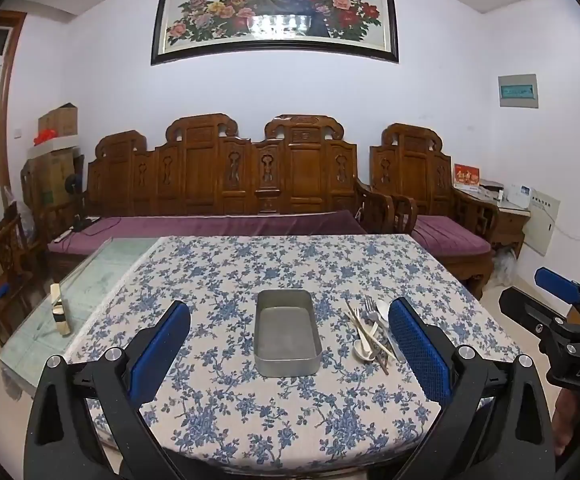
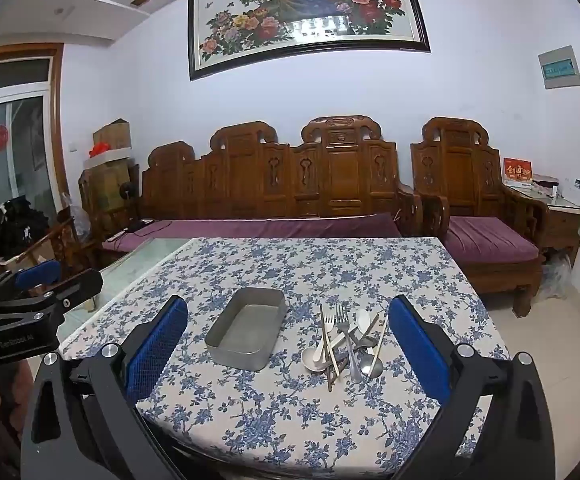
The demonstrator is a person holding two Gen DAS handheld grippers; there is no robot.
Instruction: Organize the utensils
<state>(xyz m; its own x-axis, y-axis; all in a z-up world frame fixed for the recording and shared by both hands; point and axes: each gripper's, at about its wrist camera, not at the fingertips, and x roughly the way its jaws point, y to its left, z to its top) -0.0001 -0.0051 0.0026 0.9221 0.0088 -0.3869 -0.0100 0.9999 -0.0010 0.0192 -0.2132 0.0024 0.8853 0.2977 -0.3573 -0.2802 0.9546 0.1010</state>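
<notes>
Tabletop (image 1: 250, 412), draped in a white cloth printed with blue flowers; it lies beneath and ahead of both claws, with a bare pale-green glass strip (image 1: 90, 280) off to the left claw's left.

Left claw (image 1: 290, 344), black frame with blue textured pads, spread wide and holding nothing, hovering over the near edge of the tabletop.

Right claw (image 2: 288, 346), same build, likewise spread wide and empty; from the left wrist view it shows at the far right, level with the left claw.

Rectangular grey metal tray (image 1: 288, 354), shallow, with rounded corners and nothing inside. It sits straight ahead of the left claw, between its two pads; for the right claw it lies ahead and to the left.

Pile of loose utensils (image 2: 347, 340): metal forks, metal spoons, a white ceramic soup spoon and wooden chopsticks, overlapping each other. The pile rests on the cloth just beside the tray's right side, directly ahead of the right claw, and just inside the left claw's right pad.
</notes>
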